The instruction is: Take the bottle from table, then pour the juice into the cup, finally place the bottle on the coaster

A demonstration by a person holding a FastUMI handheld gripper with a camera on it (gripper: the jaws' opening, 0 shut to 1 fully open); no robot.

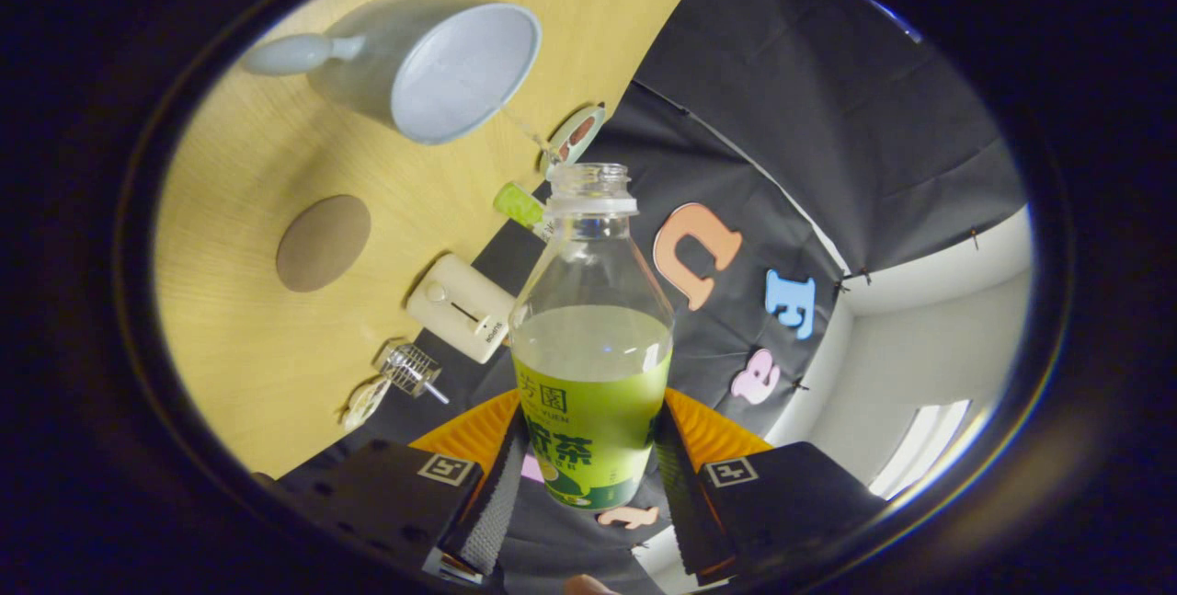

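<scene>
gripper [588, 475] clenched on an uncapped juice bottle [591, 365], tilted over a pale wooden table [239, 337] holding a cup [432, 66] and round coaster [323, 243], white room wall [938, 347] beyond

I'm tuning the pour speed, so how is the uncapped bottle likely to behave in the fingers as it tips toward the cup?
The bottle, gripped low between the gripper fingers, looks like clear thin plastic, so it may flex. It is roughly half full, so the liquid will likely shift and move its weight as it tilts. With no cap, juice could come out suddenly toward the cup.
</scene>
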